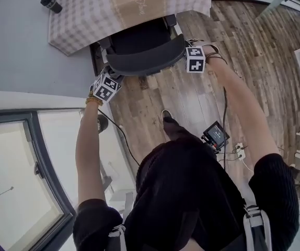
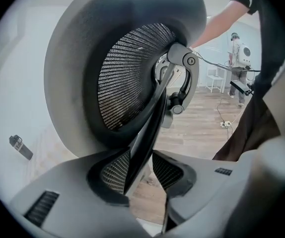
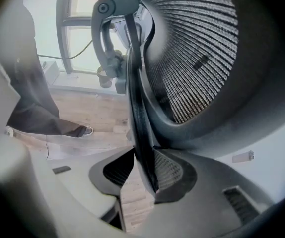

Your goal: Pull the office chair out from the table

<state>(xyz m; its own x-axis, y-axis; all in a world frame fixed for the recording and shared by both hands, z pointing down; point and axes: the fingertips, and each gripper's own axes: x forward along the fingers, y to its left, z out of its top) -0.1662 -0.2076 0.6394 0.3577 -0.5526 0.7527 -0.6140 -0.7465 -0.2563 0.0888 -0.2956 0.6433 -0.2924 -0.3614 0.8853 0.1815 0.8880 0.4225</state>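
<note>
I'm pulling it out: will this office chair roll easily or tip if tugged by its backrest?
Likely rolls back easily: the office chair stands on smooth wood floor. Pulled high on its mesh backrest, it may lean; that mesh probably flexes.

A black bottle (image 1: 51, 4) lies on a grey surface up and left of the left tool (image 1: 107, 76), well apart from it. Below the right tool (image 1: 189, 54), on the wood plank floor (image 1: 192, 98), sit a small black screen (image 1: 215, 135), trailing cables (image 1: 225, 106) and a white power strip (image 1: 239, 150).
</note>
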